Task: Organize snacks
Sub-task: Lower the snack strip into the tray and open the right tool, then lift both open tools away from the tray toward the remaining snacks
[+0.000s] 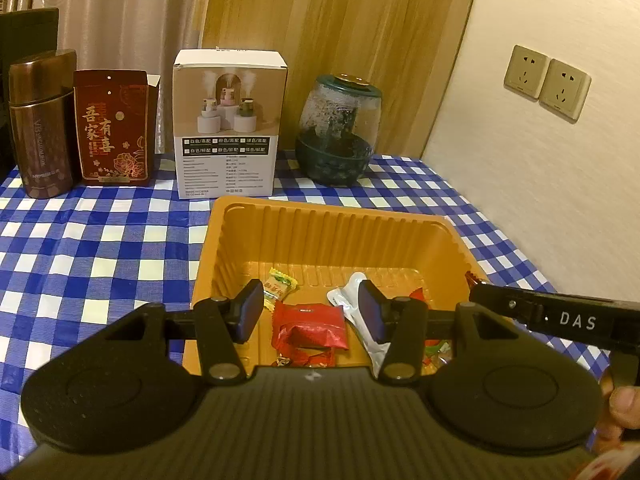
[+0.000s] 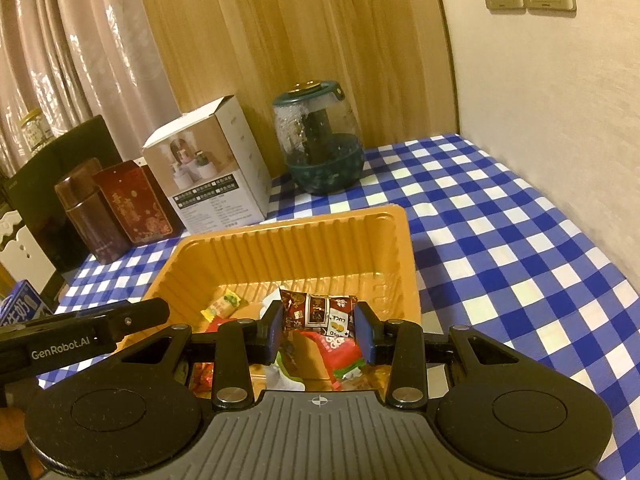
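Note:
An orange plastic tray (image 1: 320, 206) (image 2: 288, 228) sits on the blue checked tablecloth and holds several wrapped snacks. My left gripper (image 1: 311, 312) hangs open over the tray's near end with nothing between its pads. Below it lie a red packet (image 1: 308, 326), a yellow-green candy (image 1: 280, 284) and a white sachet (image 1: 348, 296). My right gripper (image 2: 320, 328) is shut on a dark brown patterned snack packet (image 2: 318, 312), held above the tray's contents. The two grippers are side by side.
Along the back stand a brown flask (image 1: 40, 128), a red tin (image 1: 114, 128), a white product box (image 1: 228, 128) and a green-lidded glass jar (image 1: 338, 132). A wall with sockets (image 1: 546, 82) bounds the table on the right. A finger (image 1: 624, 404) shows at the lower right.

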Tool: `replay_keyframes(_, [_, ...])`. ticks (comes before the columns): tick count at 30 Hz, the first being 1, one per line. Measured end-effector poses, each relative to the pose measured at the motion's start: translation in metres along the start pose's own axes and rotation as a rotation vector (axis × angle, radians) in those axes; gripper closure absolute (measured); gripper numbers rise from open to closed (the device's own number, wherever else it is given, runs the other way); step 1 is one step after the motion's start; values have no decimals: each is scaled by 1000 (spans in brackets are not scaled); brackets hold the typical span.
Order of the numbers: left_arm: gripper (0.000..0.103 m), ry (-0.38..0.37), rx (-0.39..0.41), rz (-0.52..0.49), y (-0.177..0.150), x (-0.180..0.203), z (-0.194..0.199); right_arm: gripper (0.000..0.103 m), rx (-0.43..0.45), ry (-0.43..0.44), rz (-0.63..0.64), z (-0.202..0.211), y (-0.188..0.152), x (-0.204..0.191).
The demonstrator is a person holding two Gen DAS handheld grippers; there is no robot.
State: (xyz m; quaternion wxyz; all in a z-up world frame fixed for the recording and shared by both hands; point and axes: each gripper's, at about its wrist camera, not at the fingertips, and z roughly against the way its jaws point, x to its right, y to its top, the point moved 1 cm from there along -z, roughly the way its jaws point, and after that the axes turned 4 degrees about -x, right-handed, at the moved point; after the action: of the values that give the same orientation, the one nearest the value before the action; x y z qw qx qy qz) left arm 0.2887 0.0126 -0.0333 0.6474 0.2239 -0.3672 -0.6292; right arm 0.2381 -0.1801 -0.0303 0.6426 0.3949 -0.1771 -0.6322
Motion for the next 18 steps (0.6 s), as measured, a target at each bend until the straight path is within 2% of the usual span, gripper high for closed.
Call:
replay_keyframes(6, [55, 1, -4, 1, 0, -1, -1, 64, -8, 17, -21, -3, -1, 2])
replay_keyframes(8, [55, 1, -5, -1, 0, -1, -1, 40, -13, 39, -59, -5, -2, 6])
replay_keyframes(9, [55, 2, -6, -2, -1, -1, -1, 36, -8, 45, -78, -5, -2, 8])
replay_keyframes(18, [55, 4, -7, -6, -2, -2, -1, 35, 10, 43, -104, 1, 2, 14])
